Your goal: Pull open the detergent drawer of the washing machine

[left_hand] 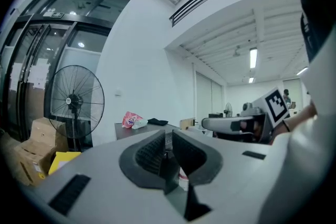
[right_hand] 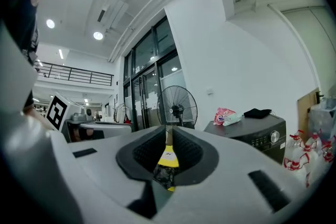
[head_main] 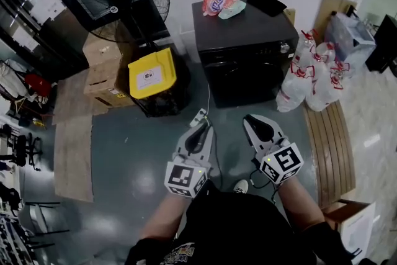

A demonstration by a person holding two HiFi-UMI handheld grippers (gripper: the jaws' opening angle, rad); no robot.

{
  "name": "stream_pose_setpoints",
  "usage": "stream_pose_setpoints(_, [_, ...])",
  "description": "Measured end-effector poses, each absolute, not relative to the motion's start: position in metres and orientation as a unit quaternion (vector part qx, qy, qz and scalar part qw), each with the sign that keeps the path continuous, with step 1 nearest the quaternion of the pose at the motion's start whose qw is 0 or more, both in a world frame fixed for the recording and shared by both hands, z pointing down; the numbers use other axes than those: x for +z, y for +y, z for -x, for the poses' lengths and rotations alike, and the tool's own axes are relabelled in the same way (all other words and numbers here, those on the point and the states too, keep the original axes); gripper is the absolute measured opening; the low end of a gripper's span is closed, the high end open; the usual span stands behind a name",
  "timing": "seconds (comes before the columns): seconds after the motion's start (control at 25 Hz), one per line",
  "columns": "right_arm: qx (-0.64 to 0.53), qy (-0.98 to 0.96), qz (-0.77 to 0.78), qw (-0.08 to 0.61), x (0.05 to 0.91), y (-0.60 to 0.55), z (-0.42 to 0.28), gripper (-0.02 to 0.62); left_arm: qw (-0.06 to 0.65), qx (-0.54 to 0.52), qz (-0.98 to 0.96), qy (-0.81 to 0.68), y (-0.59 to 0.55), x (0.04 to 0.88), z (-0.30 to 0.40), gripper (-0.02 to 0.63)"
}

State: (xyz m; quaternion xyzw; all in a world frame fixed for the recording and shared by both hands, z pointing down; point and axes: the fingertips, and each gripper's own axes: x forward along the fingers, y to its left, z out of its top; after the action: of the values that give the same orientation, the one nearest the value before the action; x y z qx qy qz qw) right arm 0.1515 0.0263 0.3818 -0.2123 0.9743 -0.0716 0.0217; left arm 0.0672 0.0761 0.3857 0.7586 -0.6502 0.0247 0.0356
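Black washing machine (head_main: 245, 34) sits upper centre, well apart from left gripper (head_main: 200, 130) and right gripper (head_main: 259, 126), both clenched empty. Its detergent drawer is probably on the dark front strip (head_main: 239, 51); step closer, then unclench.

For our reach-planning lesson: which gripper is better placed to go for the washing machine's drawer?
Probably left. The left gripper points straight at the black washing machine; the right gripper aims at the yellow plastic box, with the machine off to its side. Both are shut, empty, and apart from it.
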Motion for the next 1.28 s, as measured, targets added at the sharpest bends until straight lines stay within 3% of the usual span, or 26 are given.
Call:
stream_pose_setpoints(0.04, [-0.077,0.974,0.211,0.025,0.382,0.023,-0.149,0.060,0.036,0.021,-0.759,-0.650,0.073,0.385,-0.064,0.021])
stream_pose_setpoints(0.16, [-0.096,0.972,0.209,0.036,0.383,0.012,-0.140,0.101,0.036,0.012,-0.760,-0.648,0.062,0.386,-0.051,0.173])
stream_pose_setpoints(0.32, [-0.143,0.964,0.217,0.054,0.388,-0.009,-0.120,0.173,0.041,0.016,-0.766,-0.642,0.047,0.393,-0.027,0.212])
stream_pose_setpoints(0.44, [-0.161,0.957,0.233,0.061,0.391,-0.025,-0.098,0.231,0.045,0.018,-0.775,-0.630,0.034,0.398,-0.004,0.232])
stream_pose_setpoints(0.68, [-0.196,0.942,0.265,0.068,0.398,-0.064,-0.039,0.275,0.047,0.024,-0.801,-0.596,-0.003,0.402,0.051,0.255])
stream_pose_setpoints(1.28, [-0.297,0.880,0.359,0.096,0.445,-0.143,0.070,0.316,0.054,0.035,-0.853,-0.518,-0.066,0.415,0.158,0.264])
